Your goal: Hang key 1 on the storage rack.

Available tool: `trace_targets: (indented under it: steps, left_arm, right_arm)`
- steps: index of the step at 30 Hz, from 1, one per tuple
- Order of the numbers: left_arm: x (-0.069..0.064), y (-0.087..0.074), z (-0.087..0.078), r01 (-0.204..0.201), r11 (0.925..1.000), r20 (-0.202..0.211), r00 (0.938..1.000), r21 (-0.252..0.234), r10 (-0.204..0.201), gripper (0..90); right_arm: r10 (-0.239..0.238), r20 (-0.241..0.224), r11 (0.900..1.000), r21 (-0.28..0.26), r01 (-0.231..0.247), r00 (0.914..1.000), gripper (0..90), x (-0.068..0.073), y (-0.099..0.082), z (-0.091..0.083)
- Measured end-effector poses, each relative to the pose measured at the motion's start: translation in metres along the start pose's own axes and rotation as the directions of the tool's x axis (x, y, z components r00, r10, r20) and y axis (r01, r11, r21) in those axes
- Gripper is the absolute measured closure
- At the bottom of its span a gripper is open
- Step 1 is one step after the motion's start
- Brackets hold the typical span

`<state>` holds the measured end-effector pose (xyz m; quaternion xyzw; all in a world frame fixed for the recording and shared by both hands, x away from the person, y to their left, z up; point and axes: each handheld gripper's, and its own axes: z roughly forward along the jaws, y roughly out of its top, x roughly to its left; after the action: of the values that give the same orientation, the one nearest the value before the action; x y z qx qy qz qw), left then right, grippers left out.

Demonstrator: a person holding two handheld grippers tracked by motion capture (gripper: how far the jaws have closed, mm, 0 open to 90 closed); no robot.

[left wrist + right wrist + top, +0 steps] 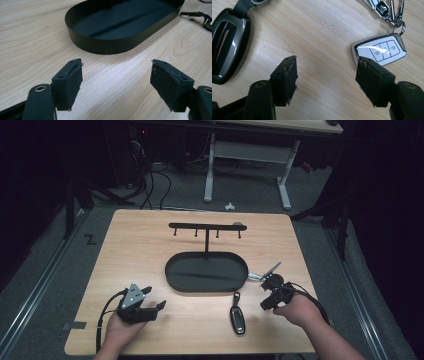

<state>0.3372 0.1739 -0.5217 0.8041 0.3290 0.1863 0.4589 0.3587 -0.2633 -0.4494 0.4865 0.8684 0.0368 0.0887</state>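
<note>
Two car keys lie on the wooden table (150, 245), and the work in hand looks like picking one up for the black oval tray (105, 46) or the hook rack (206, 226) that rises from it. The right gripper (325, 75) hangs low over the tabletop with its jaws spread wide and nothing between them. The white key fob (380, 51) sits just past its right-hand jaw, with the pad overlapping the fob's lower corner in the right gripper view — whether it touches I cannot tell. A ring and metal clip (395, 15) trail from the fob's far end. The dark key fob (227, 47) lies off to the other side, well outside the jaws; in the high view it rests in front of the tray, near the table's front edge.

My read is that this is the approach, with no grasp made yet. The next move calls for shifting the right gripper sideways so the white fob sits squarely between the pads, then closing across its narrow width. The left gripper (116, 82) waits open and empty, facing the near wall of the tray.
</note>
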Motion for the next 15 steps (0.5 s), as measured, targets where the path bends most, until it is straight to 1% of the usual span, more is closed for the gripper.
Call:
trace_targets:
  steps: [1, 5, 10, 12, 14, 15]
  left_arm:
    - [-0.0001, -0.0001, 0.0001, -0.003, 1.0000, 0.000, 1.0000, 0.002, 0.003, 26.3]
    - [-0.0011, -0.0004, -0.0003, -0.006, 0.9999, 0.007, 1.0000, 0.008, 0.006, 26.3]
    - [-0.0026, -0.0009, 0.0008, -0.019, 0.9997, 0.015, 0.9997, 0.017, 0.018, 26.5]
    - [-0.0036, -0.0011, 0.0015, -0.024, 0.9995, 0.015, 0.9996, 0.020, 0.023, 26.6]
    - [-0.0038, -0.0011, 0.0018, -0.024, 0.9995, 0.017, 0.9996, 0.022, 0.024, 26.5]
    - [-0.0037, -0.0012, 0.0018, -0.024, 0.9995, 0.016, 0.9996, 0.022, 0.024, 26.6]
  right_arm:
    - [0.000, 0.000, 1.0000, 0.000, 0.000, 1.0000, 33.3, 0.0000, 0.0000, 0.0000]
    - [-0.014, 0.007, 0.9993, 0.033, 0.014, 0.9999, 32.6, 0.0004, 0.0033, 0.0001]
    - [-0.026, 0.006, 0.9952, 0.094, 0.026, 0.9996, 35.7, 0.0025, 0.0062, 0.0035]
    - [-0.023, -0.009, 0.9931, 0.115, 0.024, 0.9997, 36.6, 0.0048, 0.0075, 0.0041]
    - [-0.024, -0.017, 0.9929, 0.116, 0.026, 0.9996, 36.9, 0.0056, 0.0087, 0.0038]
    - [-0.016, -0.018, 0.9933, 0.114, 0.018, 0.9997, 36.8, 0.0057, 0.0093, 0.0033]
